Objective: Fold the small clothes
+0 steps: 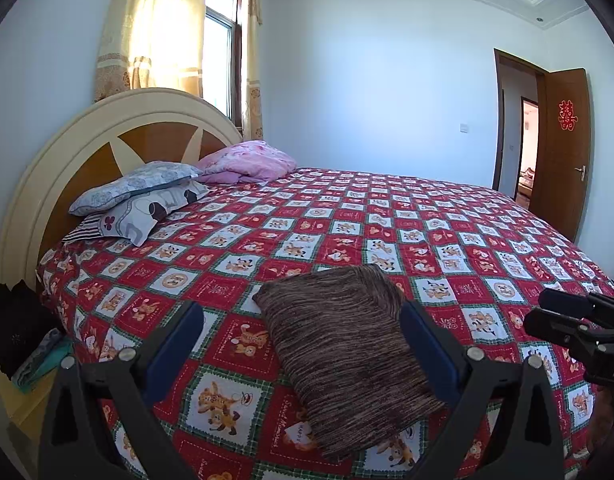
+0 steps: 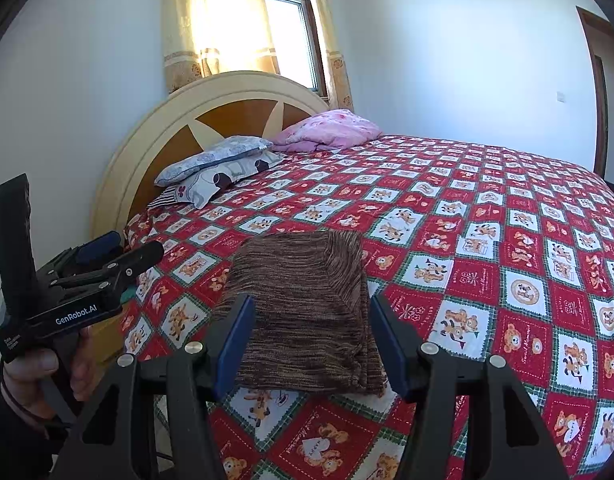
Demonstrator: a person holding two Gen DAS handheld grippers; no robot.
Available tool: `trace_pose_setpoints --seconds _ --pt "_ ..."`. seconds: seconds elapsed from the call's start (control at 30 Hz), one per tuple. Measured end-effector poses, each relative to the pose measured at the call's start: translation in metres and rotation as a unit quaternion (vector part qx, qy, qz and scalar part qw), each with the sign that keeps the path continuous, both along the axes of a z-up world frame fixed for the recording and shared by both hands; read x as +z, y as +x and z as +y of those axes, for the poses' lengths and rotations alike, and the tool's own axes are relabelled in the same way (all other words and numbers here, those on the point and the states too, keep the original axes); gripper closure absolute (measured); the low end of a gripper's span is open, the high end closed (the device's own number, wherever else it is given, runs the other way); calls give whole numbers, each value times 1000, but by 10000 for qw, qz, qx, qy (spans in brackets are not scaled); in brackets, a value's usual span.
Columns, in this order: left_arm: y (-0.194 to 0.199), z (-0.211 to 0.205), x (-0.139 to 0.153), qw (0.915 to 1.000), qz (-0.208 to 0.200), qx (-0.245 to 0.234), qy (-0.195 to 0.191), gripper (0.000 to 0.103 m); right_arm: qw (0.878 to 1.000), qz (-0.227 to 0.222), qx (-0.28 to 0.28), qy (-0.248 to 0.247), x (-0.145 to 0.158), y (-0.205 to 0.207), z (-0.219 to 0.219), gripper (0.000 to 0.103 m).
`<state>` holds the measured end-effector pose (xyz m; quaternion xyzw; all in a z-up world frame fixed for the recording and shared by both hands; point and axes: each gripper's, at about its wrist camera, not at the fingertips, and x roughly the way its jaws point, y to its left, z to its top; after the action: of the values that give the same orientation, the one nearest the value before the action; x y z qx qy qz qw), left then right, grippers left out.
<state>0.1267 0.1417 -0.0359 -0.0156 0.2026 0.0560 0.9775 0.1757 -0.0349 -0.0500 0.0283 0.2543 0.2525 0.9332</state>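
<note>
The brown striped cloth (image 1: 349,356) is folded into a neat rectangle and lies flat on the red checked bedspread (image 1: 447,240), close to the near edge of the bed. In the left wrist view its long side runs from 11 o'clock, far away, to 5 o'clock, close by, and its stripes run the same way. The left claw (image 1: 303,344) is open, with blue pads (image 1: 179,344) on each side of the cloth, above it and not touching. The right claw (image 2: 311,344) is open too, and the cloth sits in its gap, not held. Past the cloth, toward 12 and 2 o'clock, the bedspread is wide and flat. The pillows (image 1: 139,196) are well apart at 10 o'clock by the headboard (image 1: 107,128). The bed's side edge drops off at 9 o'clock.
</note>
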Motion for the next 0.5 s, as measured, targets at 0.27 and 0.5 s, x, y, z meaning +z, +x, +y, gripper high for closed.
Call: trace_pose_setpoints --seconds 0.27,0.5 --pt "0 0 0 10000 -3 -8 9 2 10000 -7 -26 34 0 0 -2 42" --pt "-1 -2 0 10000 -13 -1 5 2 10000 0 -19 26 1 0 -2 42"
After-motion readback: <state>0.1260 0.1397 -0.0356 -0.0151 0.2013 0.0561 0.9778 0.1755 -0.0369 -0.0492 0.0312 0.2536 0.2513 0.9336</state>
